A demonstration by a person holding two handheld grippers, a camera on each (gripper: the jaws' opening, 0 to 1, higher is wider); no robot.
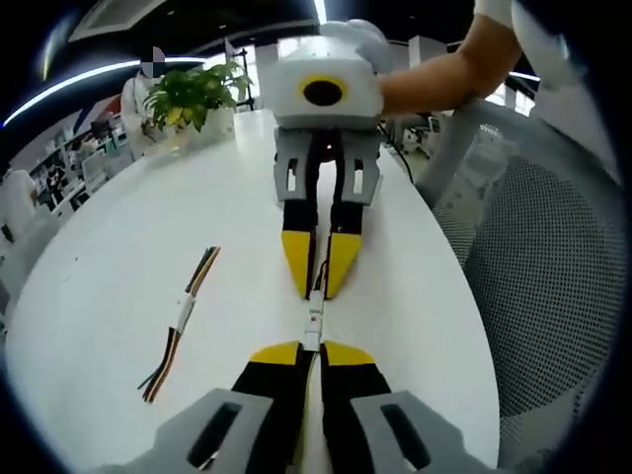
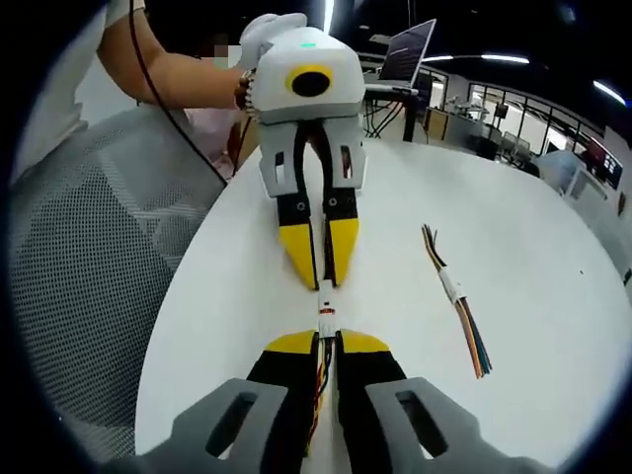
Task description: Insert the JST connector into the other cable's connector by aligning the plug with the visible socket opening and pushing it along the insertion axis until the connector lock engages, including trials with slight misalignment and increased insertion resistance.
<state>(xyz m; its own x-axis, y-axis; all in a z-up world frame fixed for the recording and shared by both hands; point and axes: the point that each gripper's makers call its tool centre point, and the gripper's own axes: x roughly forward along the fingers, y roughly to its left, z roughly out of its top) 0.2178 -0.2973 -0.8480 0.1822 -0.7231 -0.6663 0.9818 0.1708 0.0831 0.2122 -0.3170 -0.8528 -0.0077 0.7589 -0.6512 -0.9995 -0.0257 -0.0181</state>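
Two small white JST connectors [image 1: 314, 318] meet end to end in the short gap between the two grippers, just above the white table [image 1: 118, 257]. My left gripper [image 1: 312, 348] is shut on the near connector's cable. Facing it, tip to tip, the right gripper [image 1: 318, 288] is shut on the other cable. In the right gripper view the same joint [image 2: 326, 314] lies between my right gripper [image 2: 327, 341] and the left gripper [image 2: 324, 279]. Coloured wires run back between the right jaws. Whether the lock is engaged I cannot tell.
A spare multicoloured cable [image 1: 183, 318] with a white band lies loose on the table [image 2: 456, 296]. A potted plant [image 1: 193, 94] stands at the far end. A mesh chair [image 1: 553, 267] sits against the table's edge. A person's arm [image 1: 444, 74] holds the right gripper.
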